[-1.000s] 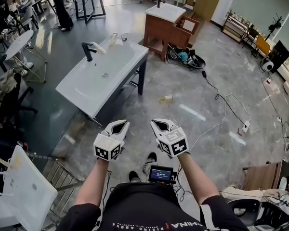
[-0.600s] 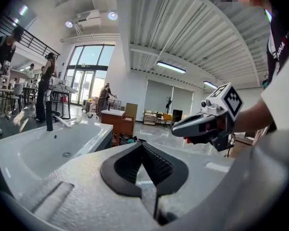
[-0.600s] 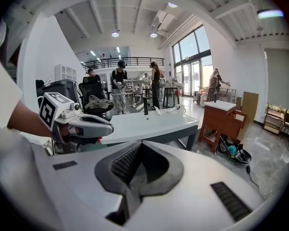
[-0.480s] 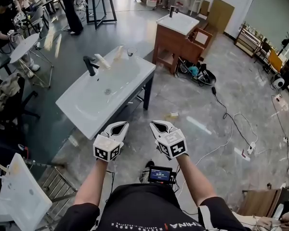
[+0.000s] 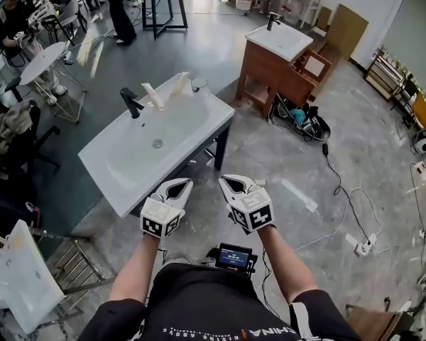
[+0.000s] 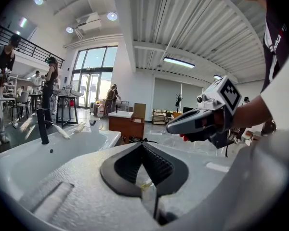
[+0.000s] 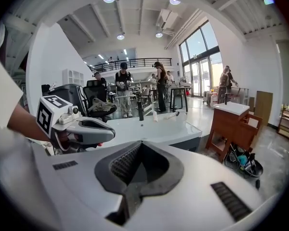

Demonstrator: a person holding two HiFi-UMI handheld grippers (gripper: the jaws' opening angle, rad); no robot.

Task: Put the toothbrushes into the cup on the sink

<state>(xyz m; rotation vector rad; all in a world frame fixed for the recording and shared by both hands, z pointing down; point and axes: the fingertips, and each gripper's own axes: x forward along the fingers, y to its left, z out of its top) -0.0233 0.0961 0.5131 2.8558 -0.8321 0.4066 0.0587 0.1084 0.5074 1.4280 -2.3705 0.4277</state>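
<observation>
My left gripper (image 5: 179, 185) and right gripper (image 5: 228, 183) both hover with fingers pressed together and empty, just short of the near corner of the sink (image 5: 110, 163), while the toothbrushes (image 5: 154, 96) lie well ahead and leftward on its far rim, between faucet (image 5: 130, 102) and cup (image 5: 198, 85), closer to my left.

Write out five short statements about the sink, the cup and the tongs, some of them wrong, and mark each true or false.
1. Both the left tongs and the right tongs are shut. True.
2. The cup stands on the floor beside the sink. False: it stands on the sink's far corner.
3. The faucet is black. True.
4. The right tongs hold a toothbrush. False: they are empty, and the toothbrushes lie on the sink's back rim between faucet and cup.
5. A wooden cabinet with its own basin stands beyond the sink. True.
</observation>
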